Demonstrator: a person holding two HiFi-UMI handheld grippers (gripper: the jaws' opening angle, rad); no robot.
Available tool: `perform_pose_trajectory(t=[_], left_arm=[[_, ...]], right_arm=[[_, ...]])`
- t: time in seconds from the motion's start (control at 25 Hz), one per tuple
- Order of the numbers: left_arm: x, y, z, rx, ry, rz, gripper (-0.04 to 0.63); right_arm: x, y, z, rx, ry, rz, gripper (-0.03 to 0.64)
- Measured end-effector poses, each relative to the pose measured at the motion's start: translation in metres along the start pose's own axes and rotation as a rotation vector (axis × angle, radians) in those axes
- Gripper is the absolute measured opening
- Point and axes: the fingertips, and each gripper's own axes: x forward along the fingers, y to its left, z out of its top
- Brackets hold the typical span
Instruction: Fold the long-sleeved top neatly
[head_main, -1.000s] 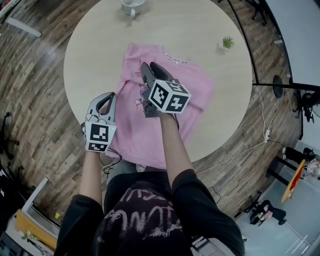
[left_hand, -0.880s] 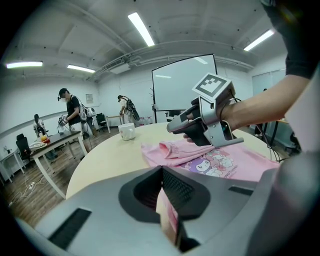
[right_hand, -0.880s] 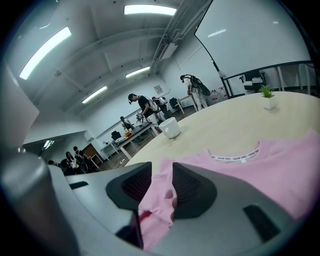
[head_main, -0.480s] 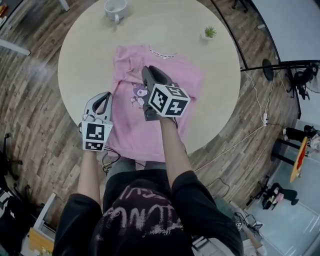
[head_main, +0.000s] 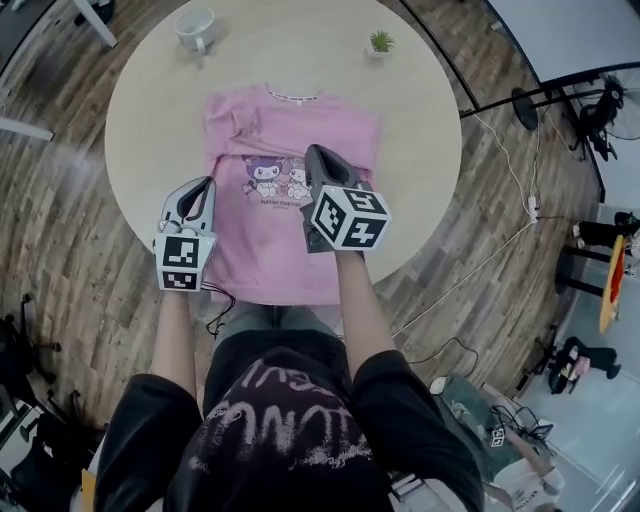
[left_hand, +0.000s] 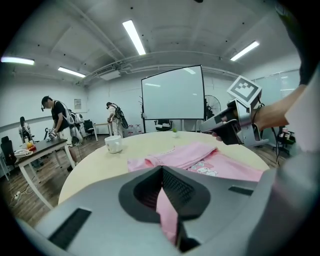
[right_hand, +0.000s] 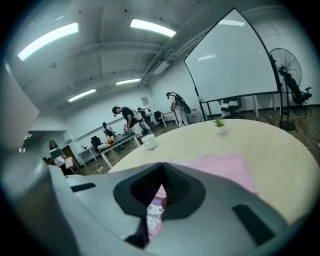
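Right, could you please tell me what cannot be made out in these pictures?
Head view: the right gripper covers part of the cartoon print on the pink top.
Head view: the lettering under the print is too small to read.
Left gripper view, right gripper view: the left gripper and right gripper each block the fabric beneath their claw, so height above the top is unclear.

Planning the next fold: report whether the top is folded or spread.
Mostly spread: pink top lies flat, print up, hem overhanging the table.
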Motion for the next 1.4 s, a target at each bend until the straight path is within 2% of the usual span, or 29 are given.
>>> perform_pose_trajectory(t=[0.32,0.56,0.8,1.04,1.24,1.4], left_arm=[[-0.032,-0.032,0.011,0.057,-0.023,0.012,0.011],[-0.078,-0.068,0.024,0.146,-0.044,0.026,0.011],[-0.116,-0.090,0.015,0.222,-0.015,0.034,0.011],[-0.144,-0.106,0.001,0.266,0.014,0.006,0.011],[-0.160,-0.110,-0.012,0.293,0.016,-0.034,0.011],[-0.172,-0.115,-0.030,0.352,0.032,-0.084,0.011]], right_arm=[[-0.071,-0.017,-0.014,-0.010,-0.045,-0.005,0.005],[-0.135,-0.011,-0.019,-0.064,-0.088,0.017,0.005],[-0.177,-0.005,-0.037,-0.112,-0.084,0.030,0.005],[-0.211,0.000,-0.055,-0.110,-0.074,0.016,0.005],[-0.230,0.015,-0.073,-0.204,-0.055,-0.026,0.006],[-0.244,0.039,-0.083,-0.293,-0.046,-0.041,0.031]])
